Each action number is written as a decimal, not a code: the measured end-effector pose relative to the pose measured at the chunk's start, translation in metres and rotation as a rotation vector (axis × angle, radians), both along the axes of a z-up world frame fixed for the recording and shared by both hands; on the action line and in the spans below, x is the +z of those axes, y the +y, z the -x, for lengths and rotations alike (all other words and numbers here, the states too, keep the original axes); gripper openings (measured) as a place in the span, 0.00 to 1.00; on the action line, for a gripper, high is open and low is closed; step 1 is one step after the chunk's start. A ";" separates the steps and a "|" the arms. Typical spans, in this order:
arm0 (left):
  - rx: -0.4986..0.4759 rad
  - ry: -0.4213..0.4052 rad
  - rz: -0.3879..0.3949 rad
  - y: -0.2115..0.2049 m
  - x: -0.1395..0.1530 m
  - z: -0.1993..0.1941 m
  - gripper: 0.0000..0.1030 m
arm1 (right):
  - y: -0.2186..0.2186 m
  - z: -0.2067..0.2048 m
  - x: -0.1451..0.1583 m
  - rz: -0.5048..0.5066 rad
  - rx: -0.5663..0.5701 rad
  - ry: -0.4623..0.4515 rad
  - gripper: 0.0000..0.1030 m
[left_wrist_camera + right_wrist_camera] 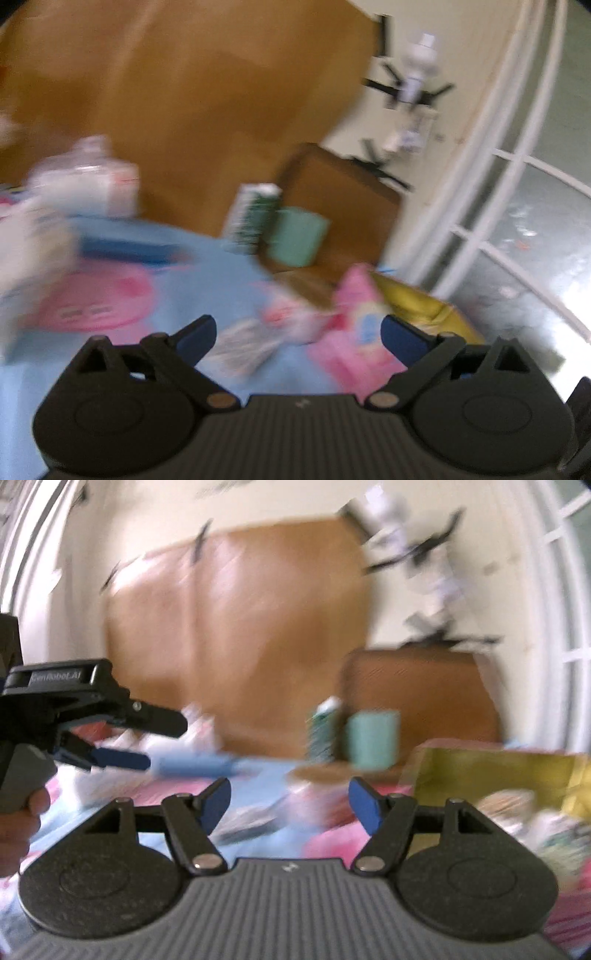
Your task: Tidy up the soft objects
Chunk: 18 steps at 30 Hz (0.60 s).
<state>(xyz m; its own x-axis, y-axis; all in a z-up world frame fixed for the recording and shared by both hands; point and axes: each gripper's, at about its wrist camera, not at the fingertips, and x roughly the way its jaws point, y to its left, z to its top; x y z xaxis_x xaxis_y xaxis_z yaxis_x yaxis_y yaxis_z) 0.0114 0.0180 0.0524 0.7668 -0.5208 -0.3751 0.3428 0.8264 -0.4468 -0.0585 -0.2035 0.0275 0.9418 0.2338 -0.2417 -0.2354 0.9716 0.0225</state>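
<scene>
Both views are blurred. My left gripper (299, 339) is open above a light blue bed sheet (207, 258). Beyond its fingers lie a crumpled white patterned cloth (247, 347) and a pink soft item (354, 332); nothing is gripped. My right gripper (290, 805) is open too, with nothing between its blue pads, over the same pink item (332, 842) and white cloth (251, 823). In the right wrist view the left gripper (162, 742) shows at the left, in a hand (22, 812), with its jaws apart.
A yellow container (495, 771) with soft things inside stands at the right (424, 306). White packets (85, 184) are piled at the far left. A green-white carton (255, 218) and a teal cup (299, 236) stand by the wooden nightstand (351, 206) and headboard (184, 92).
</scene>
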 end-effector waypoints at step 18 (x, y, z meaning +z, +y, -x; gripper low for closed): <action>0.133 0.023 0.121 0.113 -0.058 0.024 0.98 | 0.109 -0.048 -0.035 0.171 0.175 0.256 0.70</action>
